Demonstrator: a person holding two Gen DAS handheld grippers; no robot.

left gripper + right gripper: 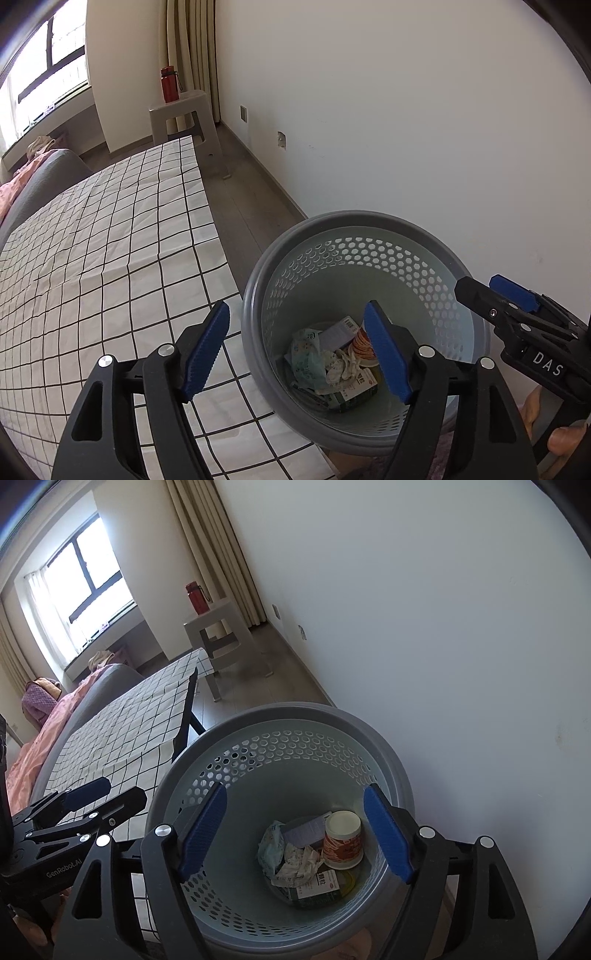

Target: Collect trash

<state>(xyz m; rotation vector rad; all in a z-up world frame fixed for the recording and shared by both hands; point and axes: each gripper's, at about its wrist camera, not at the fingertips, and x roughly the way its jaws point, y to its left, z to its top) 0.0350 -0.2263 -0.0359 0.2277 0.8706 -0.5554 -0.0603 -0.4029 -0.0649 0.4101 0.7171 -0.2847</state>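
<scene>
Between the blue pads of the right gripper (295,834) nothing is clamped: its jaws stand released, spread wide above the open mouth of the grey perforated waste basket (380,738). Down at the basket's bottom lies the collected trash: a white-lidded cup with red print (341,840), crumpled paper (297,864), a pale blue wrapper (271,847) and a green-and-white box (317,886). The left gripper (297,352) hangs over the basket's near left rim, jaws likewise released and empty, one pad over the checked tablecloth (110,251), the other inside the rim. Left of the basket runs that cloth-covered table; the white wall (443,627) stands right of it. Farther off, a red bottle (197,598) stands on a pale stool (221,627) beside the curtains.
</scene>
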